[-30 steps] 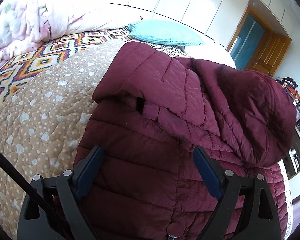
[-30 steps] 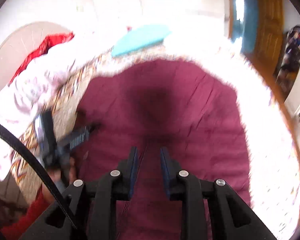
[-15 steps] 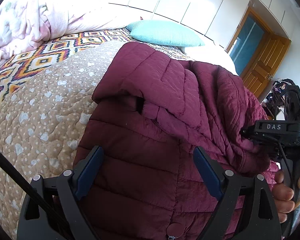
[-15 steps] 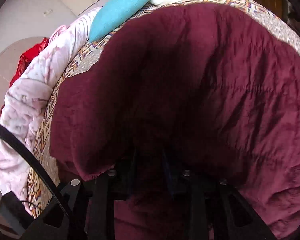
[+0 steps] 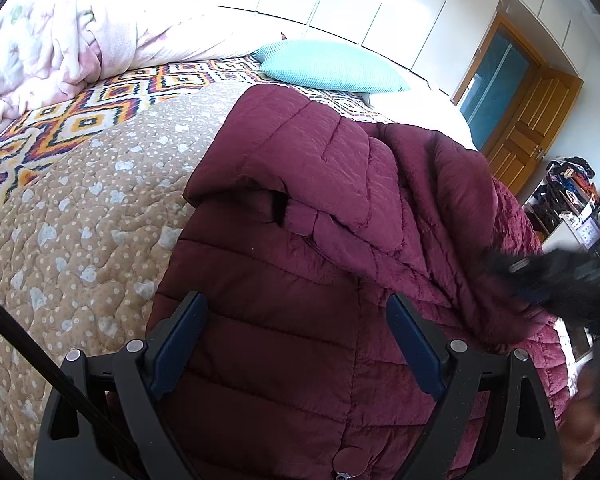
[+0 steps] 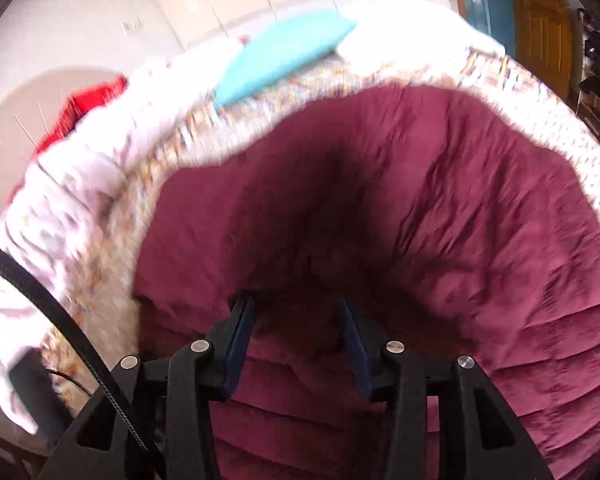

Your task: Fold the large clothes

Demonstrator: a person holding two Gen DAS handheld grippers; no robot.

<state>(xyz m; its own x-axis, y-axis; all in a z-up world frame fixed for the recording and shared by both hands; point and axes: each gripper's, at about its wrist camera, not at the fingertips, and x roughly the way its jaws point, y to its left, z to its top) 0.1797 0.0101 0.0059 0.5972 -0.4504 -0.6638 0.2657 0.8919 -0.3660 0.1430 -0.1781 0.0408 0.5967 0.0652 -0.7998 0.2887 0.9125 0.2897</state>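
Maroon quilted jacket [image 5: 300,264] lies on bed w/ tan dotted quilt [image 5: 72,216], one part folded over its body; teal pillow [image 5: 332,66] and pale crumpled duvet [image 5: 52,48] sit beyond it. Left tongs [image 5: 296,312] spread wide above jacket's lower panels, gripping nothing. Right tongs [image 6: 296,312] apart, fabric bunched between the blue pads, not clamped; right view blurred.

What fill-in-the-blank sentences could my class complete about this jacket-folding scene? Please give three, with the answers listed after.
1. The puffer jacket lying on the bed is ____ in colour.
2. The pillow beyond the jacket is ____ in colour.
3. The left gripper hovers over the jacket with its jaws ____.

Answers: maroon; turquoise; open
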